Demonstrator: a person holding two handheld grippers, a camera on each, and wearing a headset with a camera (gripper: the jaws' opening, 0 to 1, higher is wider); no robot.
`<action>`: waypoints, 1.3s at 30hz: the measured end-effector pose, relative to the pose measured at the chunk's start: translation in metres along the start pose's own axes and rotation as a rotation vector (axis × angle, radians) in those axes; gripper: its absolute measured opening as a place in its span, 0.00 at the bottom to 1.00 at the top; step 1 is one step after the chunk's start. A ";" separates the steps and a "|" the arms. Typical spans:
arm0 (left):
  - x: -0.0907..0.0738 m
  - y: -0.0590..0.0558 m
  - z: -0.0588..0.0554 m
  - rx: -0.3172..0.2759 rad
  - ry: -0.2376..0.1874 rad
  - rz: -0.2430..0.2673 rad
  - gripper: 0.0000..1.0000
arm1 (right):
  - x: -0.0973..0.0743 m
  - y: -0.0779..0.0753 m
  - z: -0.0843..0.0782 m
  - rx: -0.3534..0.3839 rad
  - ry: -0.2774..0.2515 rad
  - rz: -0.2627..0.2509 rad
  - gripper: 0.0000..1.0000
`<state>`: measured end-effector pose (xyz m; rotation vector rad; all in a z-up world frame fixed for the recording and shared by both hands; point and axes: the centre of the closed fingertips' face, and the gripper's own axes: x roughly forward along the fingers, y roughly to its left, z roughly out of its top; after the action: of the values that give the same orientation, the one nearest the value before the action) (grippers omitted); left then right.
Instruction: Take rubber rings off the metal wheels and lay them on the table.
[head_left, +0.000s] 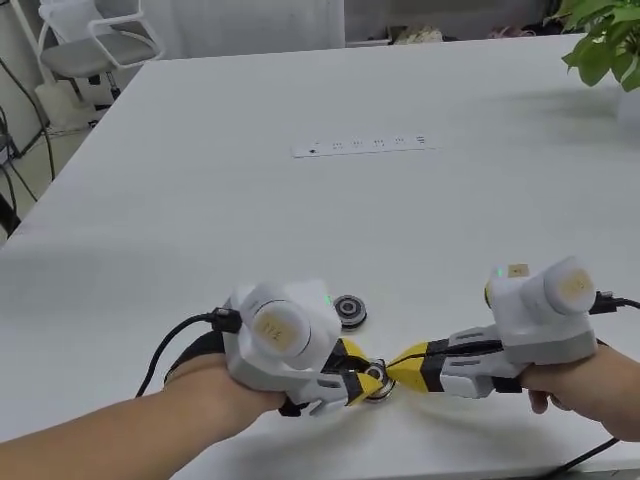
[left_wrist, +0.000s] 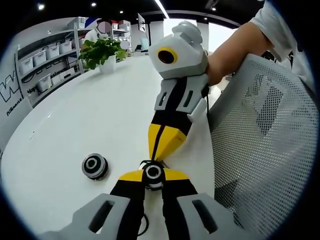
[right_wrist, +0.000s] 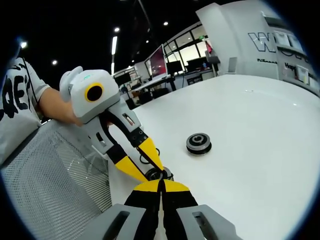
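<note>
A small metal wheel (head_left: 377, 384) with a black rubber ring sits between the yellow jaws of my left gripper (head_left: 366, 385), just above the white table (head_left: 300, 220) near its front edge. In the left gripper view the wheel (left_wrist: 153, 173) is clamped between the two fingertips (left_wrist: 132, 175). My right gripper (head_left: 392, 374) meets it from the right, its jaws pressed together at the wheel's rim, apparently pinching the ring. In the right gripper view the wheel (right_wrist: 160, 174) lies just past the shut tips (right_wrist: 161, 184). A second wheel (head_left: 350, 310) with its ring lies flat on the table behind.
A white power strip (head_left: 365, 147) lies mid-table. A potted plant (head_left: 605, 40) stands at the far right corner and a chair (head_left: 95, 40) beyond the far left edge. A mesh chair back (left_wrist: 265, 125) is close behind the grippers.
</note>
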<state>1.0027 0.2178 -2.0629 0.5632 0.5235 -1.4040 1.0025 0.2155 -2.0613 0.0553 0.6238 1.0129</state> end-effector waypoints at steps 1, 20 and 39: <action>0.000 0.000 0.000 0.000 0.000 0.000 0.07 | 0.000 0.000 0.000 0.000 -0.001 0.001 0.00; 0.000 -0.001 0.000 0.001 0.003 -0.004 0.07 | 0.000 0.003 0.000 -0.052 0.015 0.002 0.00; 0.000 -0.001 0.000 0.001 0.004 -0.004 0.07 | 0.001 0.005 0.001 -0.068 0.014 0.003 0.00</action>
<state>1.0012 0.2177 -2.0629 0.5659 0.5277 -1.4067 0.9996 0.2189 -2.0594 -0.0106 0.6019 1.0373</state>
